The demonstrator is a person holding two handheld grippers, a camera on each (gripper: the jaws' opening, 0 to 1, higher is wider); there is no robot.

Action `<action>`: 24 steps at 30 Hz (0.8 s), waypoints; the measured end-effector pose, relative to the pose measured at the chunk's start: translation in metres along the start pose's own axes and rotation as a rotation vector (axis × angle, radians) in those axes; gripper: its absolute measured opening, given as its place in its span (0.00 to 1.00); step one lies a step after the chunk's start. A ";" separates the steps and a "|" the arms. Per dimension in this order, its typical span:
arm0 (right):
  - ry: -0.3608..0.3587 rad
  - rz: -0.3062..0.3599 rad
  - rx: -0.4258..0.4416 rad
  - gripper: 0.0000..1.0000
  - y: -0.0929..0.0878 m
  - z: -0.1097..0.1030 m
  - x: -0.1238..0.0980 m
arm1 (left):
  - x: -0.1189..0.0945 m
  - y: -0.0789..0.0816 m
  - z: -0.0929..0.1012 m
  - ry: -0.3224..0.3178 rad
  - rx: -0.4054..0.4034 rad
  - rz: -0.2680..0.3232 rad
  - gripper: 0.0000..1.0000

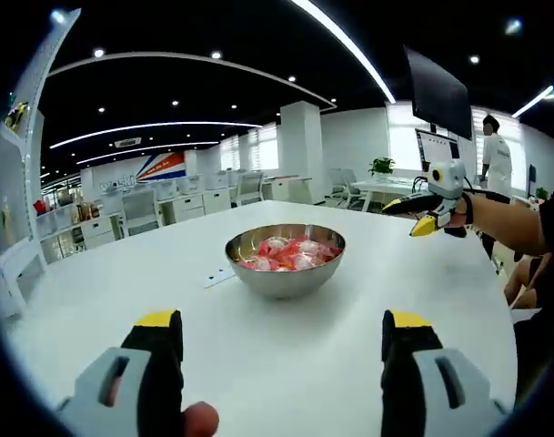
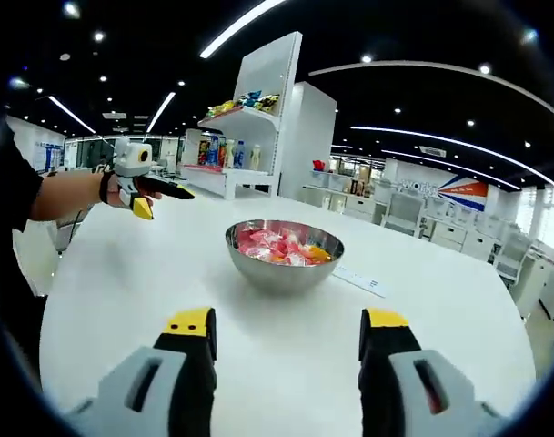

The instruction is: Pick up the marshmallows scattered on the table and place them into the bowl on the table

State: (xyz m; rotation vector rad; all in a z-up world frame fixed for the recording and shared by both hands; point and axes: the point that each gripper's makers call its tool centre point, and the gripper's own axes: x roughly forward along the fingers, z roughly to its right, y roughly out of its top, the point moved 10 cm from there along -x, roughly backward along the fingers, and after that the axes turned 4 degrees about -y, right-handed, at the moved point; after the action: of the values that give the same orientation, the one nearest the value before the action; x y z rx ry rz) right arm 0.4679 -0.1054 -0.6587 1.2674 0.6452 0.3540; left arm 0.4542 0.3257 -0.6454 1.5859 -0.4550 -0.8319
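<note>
A steel bowl (image 1: 286,280) (image 2: 282,270) stands in the middle of the round white table (image 1: 113,282) (image 2: 122,273). It holds several pink, red and white marshmallows (image 1: 290,252) (image 2: 275,245). In the left gripper view my left gripper (image 1: 282,320) is open just short of the bowl, with nothing between its yellow-tipped fingers. My right gripper (image 2: 287,320) is open on the other side of the bowl, likewise holding nothing. Each gripper also shows in the other's view, held up above the table beside the bowl: the right gripper (image 1: 415,217) and the left gripper (image 2: 154,198).
A small white strip (image 1: 217,276) (image 2: 358,280) lies on the table next to the bowl. A white shelf unit with goods (image 2: 245,105) stands behind the table. A hanging monitor (image 1: 438,91), a standing person (image 1: 495,155) and office desks are farther off.
</note>
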 end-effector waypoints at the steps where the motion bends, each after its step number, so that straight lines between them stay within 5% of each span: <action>1: -0.014 -0.006 0.008 0.57 -0.001 -0.004 -0.006 | -0.005 -0.001 0.004 0.007 -0.009 -0.004 0.90; 7: -0.051 -0.014 0.015 0.53 -0.008 -0.023 -0.034 | -0.033 -0.011 0.024 0.090 0.001 -0.044 0.90; 15: -0.105 -0.004 0.025 0.45 -0.011 -0.047 -0.084 | -0.079 -0.014 0.056 0.135 -0.038 0.014 0.87; 18: -0.108 0.041 0.013 0.45 -0.008 -0.054 -0.102 | -0.093 -0.019 0.061 0.204 -0.025 -0.029 0.81; 24: -0.152 0.093 0.025 0.44 -0.004 -0.074 -0.133 | -0.116 -0.024 0.085 0.209 -0.104 0.049 0.82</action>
State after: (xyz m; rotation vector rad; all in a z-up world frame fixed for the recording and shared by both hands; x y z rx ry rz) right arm 0.3182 -0.1271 -0.6412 1.3366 0.4636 0.3231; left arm 0.3113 0.3539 -0.6399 1.5400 -0.2952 -0.6343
